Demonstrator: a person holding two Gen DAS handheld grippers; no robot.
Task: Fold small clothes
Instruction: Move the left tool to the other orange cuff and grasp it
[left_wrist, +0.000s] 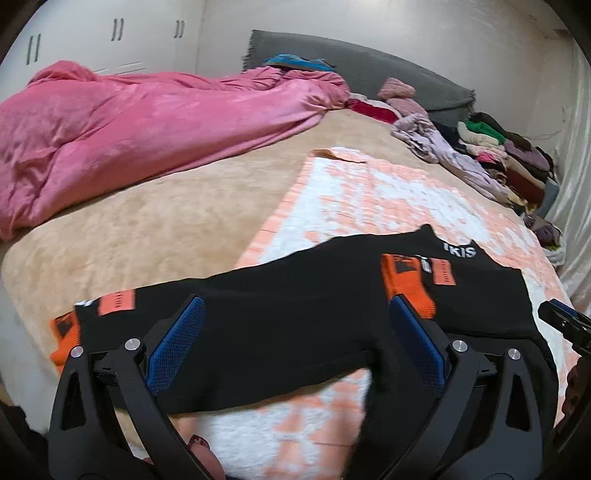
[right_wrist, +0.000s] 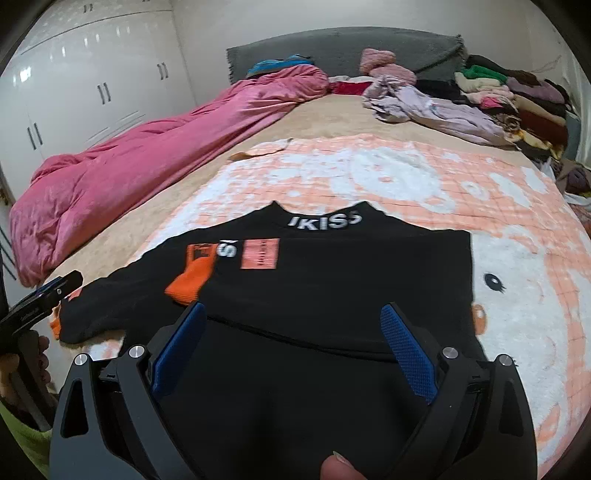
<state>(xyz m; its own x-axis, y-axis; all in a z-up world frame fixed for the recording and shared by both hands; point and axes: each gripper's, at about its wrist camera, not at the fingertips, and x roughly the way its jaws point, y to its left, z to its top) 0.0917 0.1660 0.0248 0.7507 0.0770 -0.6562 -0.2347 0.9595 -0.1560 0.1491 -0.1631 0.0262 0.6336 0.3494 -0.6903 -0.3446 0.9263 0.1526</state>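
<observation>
A black top (left_wrist: 314, 266) with white lettering at the collar lies flat on a pink-and-white blanket (left_wrist: 369, 192). One sleeve is folded across the chest, and its orange cuff (left_wrist: 406, 284) rests on the front. The other sleeve stretches out to the left and ends in an orange cuff (left_wrist: 64, 336). My left gripper (left_wrist: 295, 301) hovers open over that outstretched sleeve, with nothing between its blue pads. My right gripper (right_wrist: 293, 308) stands open over the lower body of the top (right_wrist: 332, 280), also holding nothing. Each gripper shows at the edge of the other's view.
A rumpled pink duvet (left_wrist: 110, 136) fills the left side of the bed. A lilac garment (right_wrist: 436, 107) and a pile of clothes (right_wrist: 517, 99) lie at the far right by the grey headboard (right_wrist: 332, 48). White wardrobes (right_wrist: 92, 74) stand on the left.
</observation>
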